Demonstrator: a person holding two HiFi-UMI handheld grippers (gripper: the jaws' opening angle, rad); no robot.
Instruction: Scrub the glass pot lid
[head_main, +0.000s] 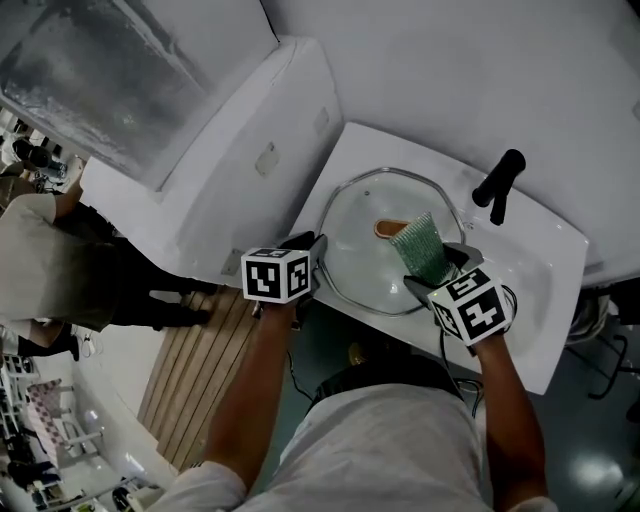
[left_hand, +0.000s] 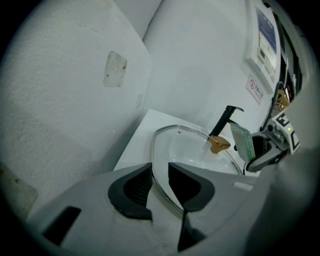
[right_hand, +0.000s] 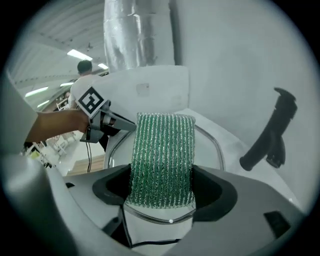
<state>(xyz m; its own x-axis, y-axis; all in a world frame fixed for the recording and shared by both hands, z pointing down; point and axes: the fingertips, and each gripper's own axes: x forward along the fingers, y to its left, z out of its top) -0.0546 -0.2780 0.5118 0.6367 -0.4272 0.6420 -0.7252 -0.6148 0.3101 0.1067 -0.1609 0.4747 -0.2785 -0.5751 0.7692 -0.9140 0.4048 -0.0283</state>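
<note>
You have one glass lid (head_main: 365, 255) in one white sink (head_main: 545, 270), one green scrubbing pad (head_main: 423, 248) at the lid's 3 o'clock and one black tap (head_main: 499, 183) at 1 o'clock. There are two grippers: the left gripper (head_main: 316, 258) at 8 o'clock and the right gripper (head_main: 436, 272) at 4.

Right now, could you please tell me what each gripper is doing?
Left gripper: fingers closed on the round glass pot lid's rim.
Right gripper: fingers closed on the green mesh scrubbing pad.

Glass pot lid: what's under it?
Through the glass pot lid only the white sink basin shows. The brown knob and the green scouring pad hide patches beneath; no drain visible.
</note>
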